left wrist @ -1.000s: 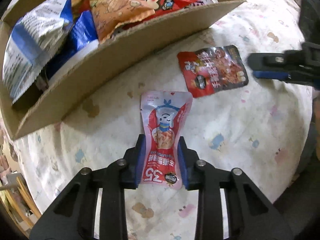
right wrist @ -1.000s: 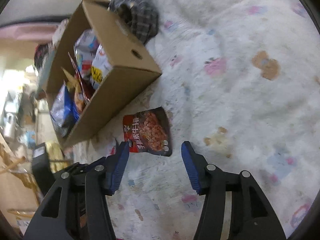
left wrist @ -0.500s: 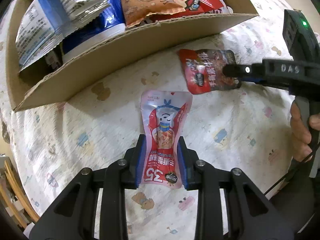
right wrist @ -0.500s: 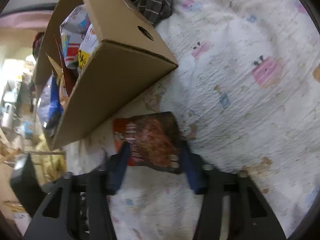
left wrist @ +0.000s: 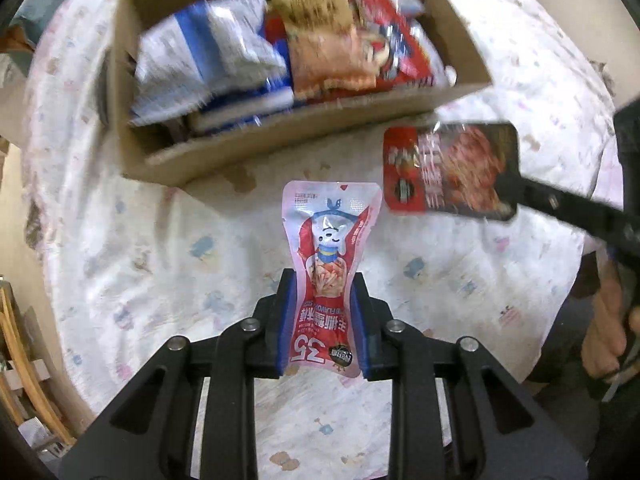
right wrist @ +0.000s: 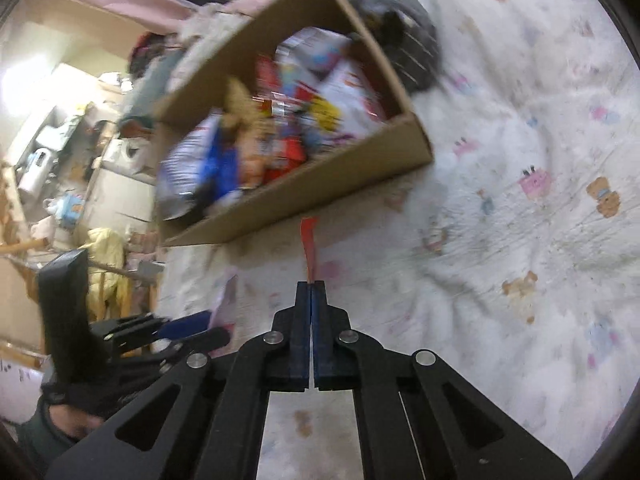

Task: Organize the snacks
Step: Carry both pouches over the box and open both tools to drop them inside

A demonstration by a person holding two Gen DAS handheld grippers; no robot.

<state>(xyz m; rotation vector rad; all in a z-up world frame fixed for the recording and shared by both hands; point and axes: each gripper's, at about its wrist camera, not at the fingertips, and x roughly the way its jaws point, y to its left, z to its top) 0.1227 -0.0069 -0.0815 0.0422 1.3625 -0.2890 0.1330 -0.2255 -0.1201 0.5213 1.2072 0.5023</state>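
My left gripper [left wrist: 322, 280] is shut on a pink and red snack pouch [left wrist: 330, 256] with a white cartoon figure, held above the patterned cloth. My right gripper [right wrist: 311, 286] is shut on a red and dark snack packet [right wrist: 309, 246], seen edge-on in the right wrist view. In the left wrist view that packet [left wrist: 448, 170] hangs flat in the air at the right, near the cardboard box [left wrist: 304, 142]. The box is open and holds several snack bags. It also shows in the right wrist view [right wrist: 320, 188].
A white cloth with small cartoon prints [left wrist: 160, 264] covers the surface. A dark checked cloth [right wrist: 412, 48] lies behind the box. Room clutter and wooden furniture [right wrist: 60, 140] stand off the left edge. The left gripper also shows in the right wrist view [right wrist: 188, 326].
My right gripper closed on the red and dark packet and lifted it off the cloth. Both grippers have risen, and the box now sits lower and farther in view.
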